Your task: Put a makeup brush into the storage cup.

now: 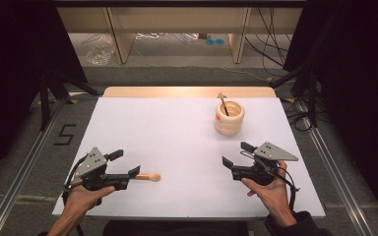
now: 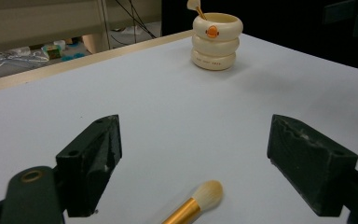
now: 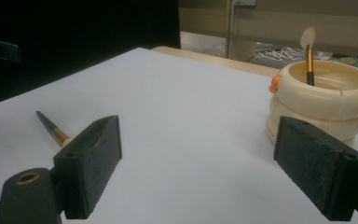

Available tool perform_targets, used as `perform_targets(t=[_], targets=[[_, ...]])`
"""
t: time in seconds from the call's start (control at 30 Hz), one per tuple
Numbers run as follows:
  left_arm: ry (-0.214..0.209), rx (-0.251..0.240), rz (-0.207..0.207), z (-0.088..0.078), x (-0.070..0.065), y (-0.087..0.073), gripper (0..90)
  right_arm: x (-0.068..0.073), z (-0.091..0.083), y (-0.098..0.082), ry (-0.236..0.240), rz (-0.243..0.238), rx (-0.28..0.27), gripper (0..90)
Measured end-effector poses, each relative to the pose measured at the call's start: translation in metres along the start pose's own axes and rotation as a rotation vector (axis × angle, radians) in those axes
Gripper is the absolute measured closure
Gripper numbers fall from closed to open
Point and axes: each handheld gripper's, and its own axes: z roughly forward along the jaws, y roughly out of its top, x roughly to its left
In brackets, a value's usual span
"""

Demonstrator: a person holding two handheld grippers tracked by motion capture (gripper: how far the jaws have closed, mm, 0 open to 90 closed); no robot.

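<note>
Brush [image 2: 196,205] between open left jaws

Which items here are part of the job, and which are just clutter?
In play:
- loose gold-handled makeup brush with a cream tip, lying on the table between the open left gripper jaws
- cream ringed ceramic holder, far right of the table
- second gold-handled brush standing in that holder

Just lying about:
- crumpled clear plastic on the floor beyond the table
- black cables on the floor

We're looking at a cream ringed holder [image 1: 229,119] sporting an orange spot, a gold-handled brush [image 2: 193,205] with pale bristles, black grippers, and a plain white table [image 1: 167,132].
</note>
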Motion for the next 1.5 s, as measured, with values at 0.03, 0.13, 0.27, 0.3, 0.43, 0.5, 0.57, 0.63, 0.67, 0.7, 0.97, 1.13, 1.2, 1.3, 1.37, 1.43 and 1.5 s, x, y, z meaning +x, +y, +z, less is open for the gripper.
perform_targets(t=[0.03, 0.13, 0.27, 0.3, 0.43, 0.5, 0.57, 0.63, 0.67, 0.7, 0.97, 1.13, 1.2, 1.3, 1.37, 1.43, 1.5], targets=[[0.000, 0.000, 0.002, 0.000, 0.000, 0.000, 17.5, 0.000, -0.001, 0.000, -0.003, 0.001, -0.003, 16.1], [0.005, 0.002, -0.007, 0.000, 0.000, 0.000, 17.3, 0.002, -0.002, -0.001, 0.003, 0.001, -0.003, 16.2], [-0.003, 0.002, -0.011, 0.001, 0.001, -0.001, 17.3, 0.003, -0.001, -0.002, 0.017, 0.003, -0.003, 16.2], [0.002, 0.006, -0.010, 0.000, 0.001, -0.001, 17.3, 0.004, -0.001, -0.003, 0.018, 0.006, -0.011, 16.2], [0.002, 0.010, 0.008, 0.000, 0.001, 0.000, 17.3, 0.004, -0.001, -0.003, 0.016, -0.001, -0.004, 16.2], [0.001, 0.009, 0.007, 0.000, 0.002, 0.000, 17.3, 0.004, -0.001, -0.003, 0.015, -0.003, -0.004, 16.3], [0.002, 0.012, -0.013, 0.001, 0.001, -0.001, 17.3, 0.003, -0.001, -0.003, 0.019, -0.003, -0.003, 16.2], [-0.001, 0.016, -0.011, 0.002, 0.001, -0.001, 17.3, 0.003, -0.001, -0.004, 0.011, -0.003, 0.007, 16.3], [0.000, 0.020, -0.002, 0.002, 0.002, -0.001, 17.3, 0.003, -0.001, -0.004, 0.016, -0.003, 0.010, 16.2], [0.001, 0.023, 0.007, 0.002, 0.003, -0.001, 17.3, 0.003, -0.001, -0.004, 0.014, -0.002, 0.012, 16.2], [-0.007, 0.048, 0.009, 0.005, 0.004, -0.002, 17.3, 0.004, -0.001, -0.004, 0.017, -0.003, 0.015, 16.3], [-0.015, 0.073, 0.014, 0.008, 0.004, -0.003, 17.3, 0.002, 0.001, -0.004, 0.018, -0.015, -0.008, 16.3], [-0.015, 0.086, 0.016, 0.008, 0.005, -0.003, 17.4, 0.003, 0.000, -0.004, 0.020, -0.007, 0.013, 16.3], [-0.031, 0.104, 0.029, 0.010, 0.006, -0.002, 17.6, 0.004, 0.000, -0.005, 0.019, -0.005, 0.024, 16.3], [-0.038, 0.117, 0.036, 0.011, 0.006, -0.002, 17.8, 0.004, 0.000, -0.004, 0.023, -0.013, 0.019, 16.3], [-0.047, 0.133, 0.051, 0.013, 0.007, 0.000, 17.9, 0.004, 0.000, -0.004, 0.015, -0.003, 0.010, 16.3], [-0.053, 0.156, 0.063, 0.014, 0.008, 0.002, 18.2, 0.004, 0.000, -0.005, 0.021, 0.001, 0.007, 16.3]])
